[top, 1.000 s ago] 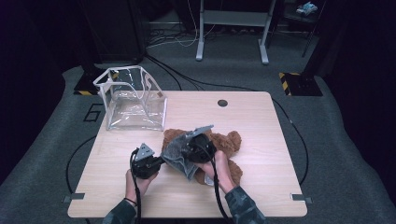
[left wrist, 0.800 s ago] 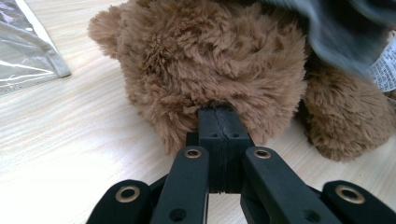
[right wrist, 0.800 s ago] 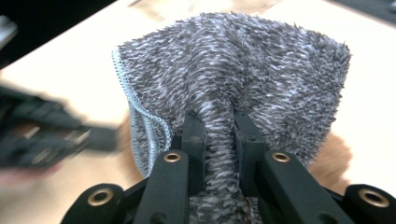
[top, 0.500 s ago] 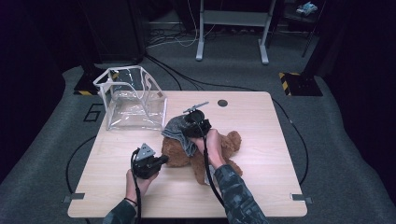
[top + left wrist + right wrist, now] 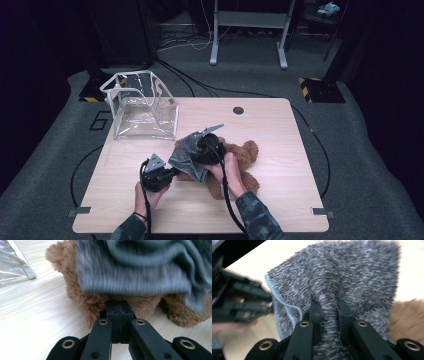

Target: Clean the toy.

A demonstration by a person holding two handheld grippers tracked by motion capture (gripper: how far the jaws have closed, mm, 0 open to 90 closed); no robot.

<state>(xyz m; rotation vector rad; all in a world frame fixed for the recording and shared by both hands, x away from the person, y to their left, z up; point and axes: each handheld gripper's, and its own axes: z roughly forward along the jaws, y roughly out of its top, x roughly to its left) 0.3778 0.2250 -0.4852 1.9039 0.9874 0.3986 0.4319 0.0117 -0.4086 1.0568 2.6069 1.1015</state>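
**Cloth lifted over the bear, bear pinned by its edge**

The grey fuzzy cloth (image 5: 189,155) hangs above the brown teddy bear (image 5: 240,162), which lies near the middle of the table (image 5: 280,130). My right gripper (image 5: 329,312) has its jaws closed on a pinched fold of that cloth, the pile bunched up between them, and the rest drapes down over the bear's near side. My left gripper (image 5: 117,315) sits low at the table, jaws fully together and pushed into the bear's fur; I judge they nip a tuft, though the fur hides the tips.

What worries me is the small bite on each. The fold in my right jaws is narrow, so a quick pull could slide the cloth out and drop it in a heap. If the cloth's hem snags on the bear, lifting would drag the toy, and my left hold on mere fur could slip. The clear plastic box (image 5: 142,105) stands well apart at the table's far left corner, out of harm's way.
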